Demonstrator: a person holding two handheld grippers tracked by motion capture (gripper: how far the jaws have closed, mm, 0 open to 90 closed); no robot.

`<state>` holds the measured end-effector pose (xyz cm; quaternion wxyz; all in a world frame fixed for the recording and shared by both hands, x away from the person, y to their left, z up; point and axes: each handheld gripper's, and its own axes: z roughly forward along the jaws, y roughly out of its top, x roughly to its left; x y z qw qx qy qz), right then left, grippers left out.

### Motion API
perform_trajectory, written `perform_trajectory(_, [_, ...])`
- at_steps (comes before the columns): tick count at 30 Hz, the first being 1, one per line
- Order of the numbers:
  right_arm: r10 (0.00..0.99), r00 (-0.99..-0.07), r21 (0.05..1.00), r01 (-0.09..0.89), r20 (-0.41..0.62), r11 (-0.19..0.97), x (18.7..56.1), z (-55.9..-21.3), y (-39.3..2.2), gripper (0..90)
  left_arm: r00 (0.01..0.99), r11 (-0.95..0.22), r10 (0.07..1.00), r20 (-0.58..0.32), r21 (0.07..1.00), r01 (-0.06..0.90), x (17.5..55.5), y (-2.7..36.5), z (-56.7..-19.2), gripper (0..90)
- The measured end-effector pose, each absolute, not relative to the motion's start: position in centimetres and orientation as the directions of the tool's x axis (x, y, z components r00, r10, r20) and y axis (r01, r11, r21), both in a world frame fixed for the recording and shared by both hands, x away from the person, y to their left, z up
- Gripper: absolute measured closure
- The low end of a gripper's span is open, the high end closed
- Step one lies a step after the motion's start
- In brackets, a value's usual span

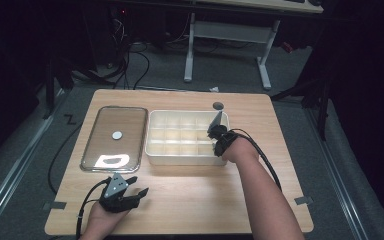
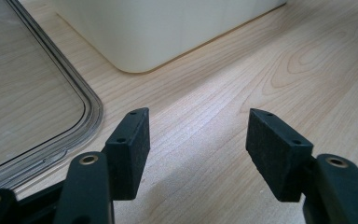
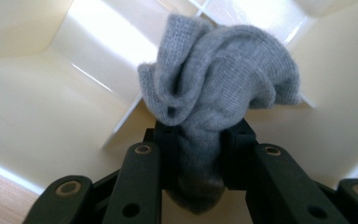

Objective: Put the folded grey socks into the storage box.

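— Jaws first: what is each one doing?

— The right gripper [image 3: 196,140] is clenched on a grey sock [image 3: 214,93]. In the right gripper view the knit is pinched between the two black jaws, its bunched upper part swelling above them and a short end hanging below.

— And where is that?

— Over the cream divided box [image 1: 152,145] in the middle of the wooden table [image 1: 190,200]. From the high view the right gripper [image 1: 216,131] sits at the box's right end, and the sock [image 1: 217,119] pokes up from it as a grey point above the compartments. Which compartment lies under it I cannot tell.

— The other hand?

— The left gripper [image 2: 196,140] is released, its pads well apart with bare wood between them, holding nothing. In the high view it [image 1: 130,192] rests near the table's front edge, left of centre.

— Anything nearby?

— A clear lid [image 1: 114,137] lies flat just left of the box, with a small round white spot [image 1: 117,134] on it. The left gripper view catches the lid's rounded corner [image 2: 74,116] and a corner of the box [image 2: 168,28].

— Hard to make out?

— A dark round spot [image 1: 218,105] on the table behind the box; I cannot say what it is. The sock's full length is hidden inside the jaws.
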<state>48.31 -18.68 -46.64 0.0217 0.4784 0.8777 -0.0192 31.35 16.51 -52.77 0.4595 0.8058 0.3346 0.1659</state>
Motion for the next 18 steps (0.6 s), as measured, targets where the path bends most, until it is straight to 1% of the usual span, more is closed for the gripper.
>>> perform_trajectory(1, [0.847, -0.528, -0.019, 0.849, -0.056, 0.528, 48.26, -46.63, -18.59, 72.7, 0.721, -0.353, 0.692, -0.041, 0.852, 0.386, 31.35, 16.53, -52.76, 40.3])
perform_trajectory(3, [0.833, -0.55, -0.017, 0.835, -0.062, 0.55, 48.38, -46.65, -18.67, 72.6, 0.722, -0.353, 0.69, -0.042, 0.851, 0.387, 31.35, 16.55, -52.74, 40.2])
perform_trajectory(10, [0.841, -0.538, -0.014, 0.843, -0.063, 0.538, 48.3, -46.61, -18.6, 71.3, 0.723, -0.353, 0.69, -0.044, 0.851, 0.388, 31.35, 16.51, -52.78, 40.2])
perform_trajectory(18, [0.839, -0.54, -0.011, 0.841, -0.068, 0.541, 48.35, -46.39, -18.53, 65.7, 0.723, -0.352, 0.69, -0.047, 0.851, 0.391, 31.36, 16.51, -52.79, 40.3])
